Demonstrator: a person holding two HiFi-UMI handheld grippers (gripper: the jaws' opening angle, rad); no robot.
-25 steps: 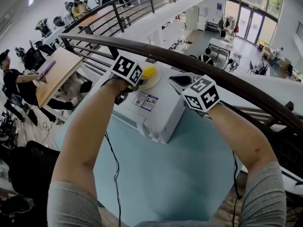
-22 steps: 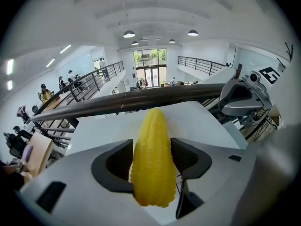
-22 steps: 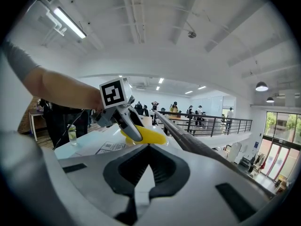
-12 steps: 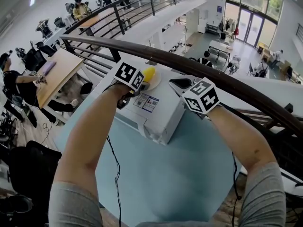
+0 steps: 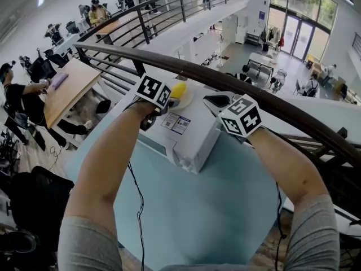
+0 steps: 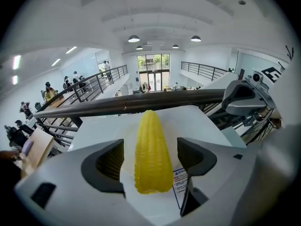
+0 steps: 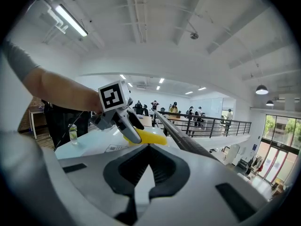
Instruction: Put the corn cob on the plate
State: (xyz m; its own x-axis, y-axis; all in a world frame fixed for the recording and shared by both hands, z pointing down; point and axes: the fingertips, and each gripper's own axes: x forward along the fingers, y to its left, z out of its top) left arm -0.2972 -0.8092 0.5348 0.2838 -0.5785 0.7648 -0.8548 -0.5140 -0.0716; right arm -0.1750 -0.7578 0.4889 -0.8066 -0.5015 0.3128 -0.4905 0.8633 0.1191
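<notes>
Left gripper view: label (image 6: 180,187) beside corn cob (image 6: 151,152), its print unreadable.

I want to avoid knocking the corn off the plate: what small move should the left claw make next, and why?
Probably lift the left claw straight back and up. Its jaws have just been opening and stand clear of the corn between them, which seems to lie on the plate, so only a clean withdrawal remains.
</notes>
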